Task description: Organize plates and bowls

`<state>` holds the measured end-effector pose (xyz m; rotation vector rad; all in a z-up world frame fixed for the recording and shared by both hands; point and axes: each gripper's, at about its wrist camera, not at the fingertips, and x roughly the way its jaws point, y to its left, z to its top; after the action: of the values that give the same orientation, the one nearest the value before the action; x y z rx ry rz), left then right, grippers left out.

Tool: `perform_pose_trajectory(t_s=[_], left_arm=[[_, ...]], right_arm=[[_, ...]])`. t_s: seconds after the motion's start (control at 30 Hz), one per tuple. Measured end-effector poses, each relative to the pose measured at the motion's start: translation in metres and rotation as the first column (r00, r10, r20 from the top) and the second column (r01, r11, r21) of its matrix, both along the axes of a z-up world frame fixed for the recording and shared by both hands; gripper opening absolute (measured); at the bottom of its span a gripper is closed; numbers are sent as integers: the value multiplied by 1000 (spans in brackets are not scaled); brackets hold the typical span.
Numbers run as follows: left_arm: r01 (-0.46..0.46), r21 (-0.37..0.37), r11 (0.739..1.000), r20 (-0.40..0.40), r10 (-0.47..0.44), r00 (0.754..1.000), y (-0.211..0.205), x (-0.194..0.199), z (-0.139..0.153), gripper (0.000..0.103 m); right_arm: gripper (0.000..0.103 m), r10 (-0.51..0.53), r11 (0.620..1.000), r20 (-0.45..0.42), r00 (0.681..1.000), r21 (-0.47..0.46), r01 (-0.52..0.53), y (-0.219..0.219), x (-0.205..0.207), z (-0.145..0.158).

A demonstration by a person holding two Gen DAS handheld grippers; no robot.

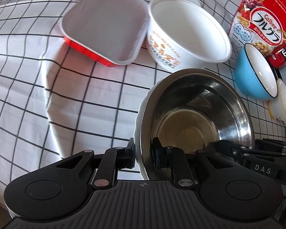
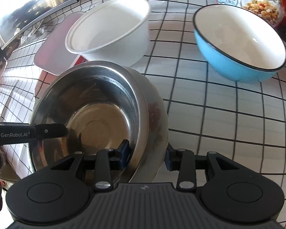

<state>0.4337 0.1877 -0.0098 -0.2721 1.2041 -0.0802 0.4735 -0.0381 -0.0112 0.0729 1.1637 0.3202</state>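
Observation:
A steel bowl (image 1: 196,112) nests inside a white bowl (image 1: 141,110). My left gripper (image 1: 143,152) is shut on the near-left rim of this stacked pair, one finger inside and one outside. My right gripper (image 2: 146,152) is shut on the opposite rim of the same steel bowl (image 2: 89,106) and white bowl (image 2: 156,114). The left gripper's finger (image 2: 45,131) shows in the right wrist view. Beyond stand a white round tub (image 1: 188,34), a red rectangular tray (image 1: 104,24) and a blue bowl (image 1: 255,72), also seen in the right wrist view (image 2: 238,43).
A checked cloth (image 1: 47,95) covers the table. A red cereal bag (image 1: 267,17) stands at the back right, with a red can (image 1: 282,55) beside it. A small white and yellow bowl (image 1: 282,105) sits at the right edge.

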Motion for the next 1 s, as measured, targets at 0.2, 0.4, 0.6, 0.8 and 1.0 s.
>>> perform_pose_trajectory(t_s=[0.2, 0.4, 0.6, 0.8, 1.0], left_arm=[[-21, -27, 999, -9, 21, 1000, 0, 1, -1, 20], [-57, -73, 996, -36, 54, 998, 7, -4, 7, 21], [-115, -154, 981, -53, 108, 993, 18, -4, 4, 24], [-124, -165, 978, -10, 124, 992, 19, -13, 8, 25], [-257, -282, 924, -31, 259, 965, 35, -21, -6, 35]], right_arm=[[37, -6, 1000, 6, 1000, 24, 6, -12, 1, -1], [48, -45, 996, 35, 998, 72, 42, -32, -3, 9], [48, -61, 991, 58, 996, 125, 54, -49, -8, 16], [48, -42, 989, 73, 996, 146, 31, -48, -7, 18], [52, -82, 993, 102, 991, 89, 73, -43, -3, 20]])
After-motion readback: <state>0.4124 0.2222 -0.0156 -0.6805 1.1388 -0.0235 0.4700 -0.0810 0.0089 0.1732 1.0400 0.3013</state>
